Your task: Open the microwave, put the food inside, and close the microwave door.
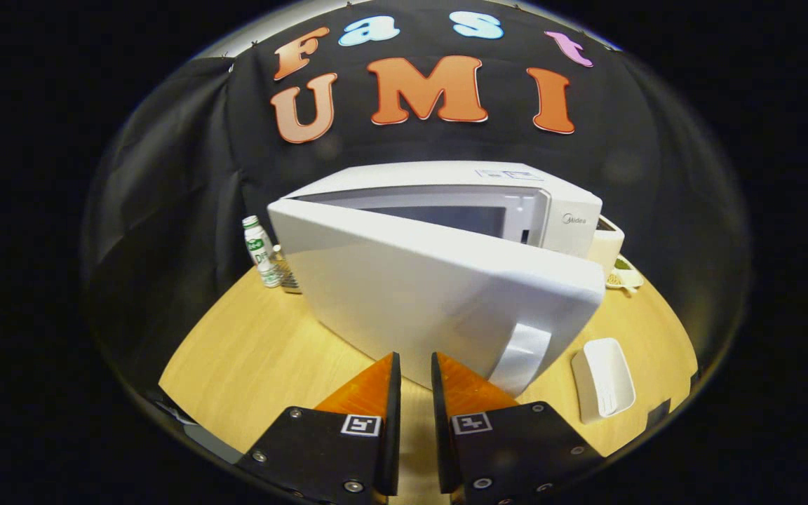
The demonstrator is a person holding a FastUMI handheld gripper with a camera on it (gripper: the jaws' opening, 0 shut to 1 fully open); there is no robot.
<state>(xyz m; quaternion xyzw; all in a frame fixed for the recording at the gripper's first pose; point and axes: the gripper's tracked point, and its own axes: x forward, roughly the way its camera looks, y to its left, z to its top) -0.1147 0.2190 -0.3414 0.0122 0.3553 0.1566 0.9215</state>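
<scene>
A white microwave (446, 189) stands on the wooden table (250, 351). Its door (432, 294) hangs partly open, hinged on the left and swung out toward me, so a strip of the dark cavity (446, 217) shows behind it. The door's silver handle (520, 358) is just ahead and right of my fingers. My gripper (416, 365) sits low in front of the door's lower edge, its fingers nearly together with only a narrow gap and nothing between them. A small white oblong dish (604, 379) lies on the table right of the fingers; I cannot make out its contents.
A white and green bottle (261, 251) stands left of the microwave, with a small dark object (290, 280) beside it. At the microwave's right rear are a white container (607, 245) and a small plate with greenish food (625, 275). Bare table lies left of the fingers.
</scene>
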